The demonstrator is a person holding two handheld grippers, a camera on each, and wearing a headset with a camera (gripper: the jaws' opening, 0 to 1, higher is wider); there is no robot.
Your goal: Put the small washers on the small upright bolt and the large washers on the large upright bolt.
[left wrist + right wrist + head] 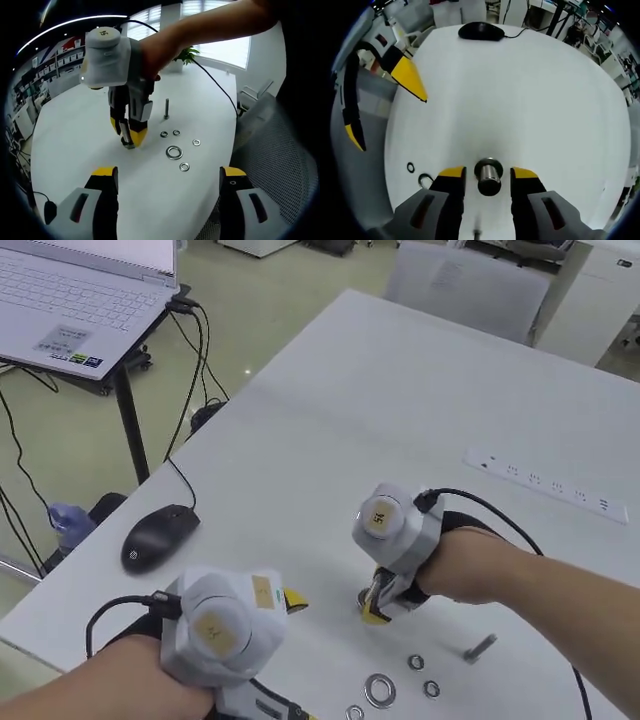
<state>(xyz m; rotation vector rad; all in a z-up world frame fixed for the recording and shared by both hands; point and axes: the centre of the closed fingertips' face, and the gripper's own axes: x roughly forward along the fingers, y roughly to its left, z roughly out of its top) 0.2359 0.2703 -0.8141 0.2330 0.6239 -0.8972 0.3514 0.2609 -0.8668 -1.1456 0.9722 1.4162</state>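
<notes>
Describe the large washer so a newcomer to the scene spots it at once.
On the white table, near the person's edge beside the right gripper, loose washers lie scattered by a thin upright bolt. The large washer lies flat amid them. It is the only ring clearly bigger and broader than the small washers around it.

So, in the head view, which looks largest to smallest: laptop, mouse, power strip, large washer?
1. laptop
2-3. power strip and mouse: unsure, as the strip looks longer but much thinner
4. large washer
</notes>
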